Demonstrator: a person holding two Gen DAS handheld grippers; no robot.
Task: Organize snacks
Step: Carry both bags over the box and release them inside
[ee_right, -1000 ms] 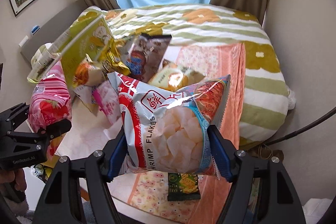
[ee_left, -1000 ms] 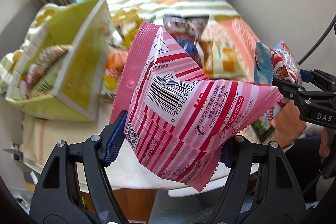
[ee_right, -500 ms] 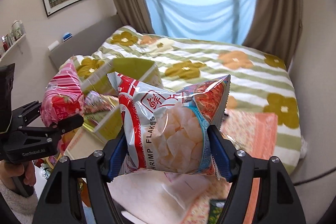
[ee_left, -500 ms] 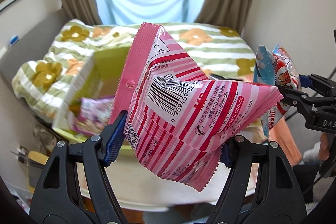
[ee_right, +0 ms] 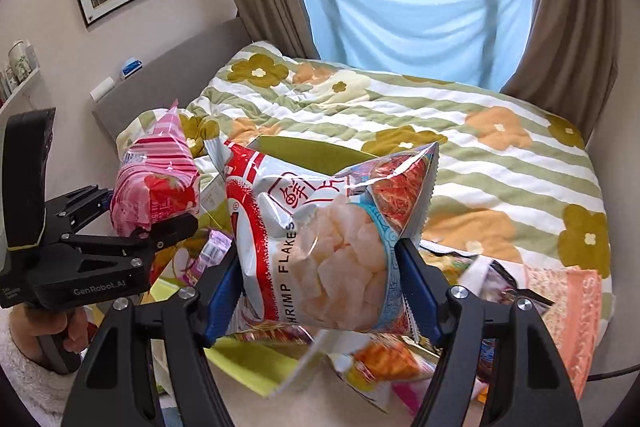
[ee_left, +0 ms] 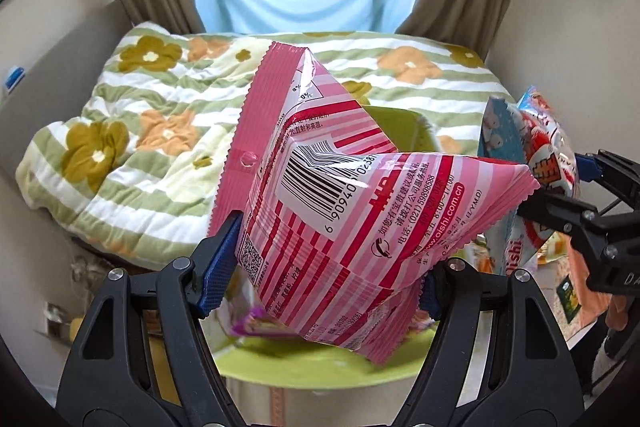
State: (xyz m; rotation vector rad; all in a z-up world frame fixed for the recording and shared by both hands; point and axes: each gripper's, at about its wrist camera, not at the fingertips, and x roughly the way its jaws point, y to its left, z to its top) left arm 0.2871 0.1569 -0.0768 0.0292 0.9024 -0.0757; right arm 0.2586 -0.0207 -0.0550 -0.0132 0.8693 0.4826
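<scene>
My left gripper [ee_left: 322, 277] is shut on a pink striped snack bag [ee_left: 352, 219], barcode side up, held in the air above a yellow-green box [ee_left: 320, 367]. The same pink bag [ee_right: 154, 183] and the left gripper [ee_right: 148, 217] show at the left of the right wrist view. My right gripper [ee_right: 320, 291] is shut on a shrimp flakes bag [ee_right: 332, 243], white, red and blue, also lifted; that bag [ee_left: 532, 163] appears at the right edge of the left wrist view with the right gripper [ee_left: 576, 191]. Both bags hide much of the box.
Loose snack packets [ee_right: 380, 363] lie on the table [ee_right: 280, 407] under the right gripper. A bed with a floral striped quilt [ee_right: 460, 131] fills the background before a curtained window. A peach patterned cloth [ee_right: 568, 315] lies at right. A person's hand [ee_right: 60, 327] holds the left gripper's handle.
Both grippers, each keeping its bag, have risen and swung left. The yellow-green box slid from the left to beneath the bags; the window and bed came into view.
</scene>
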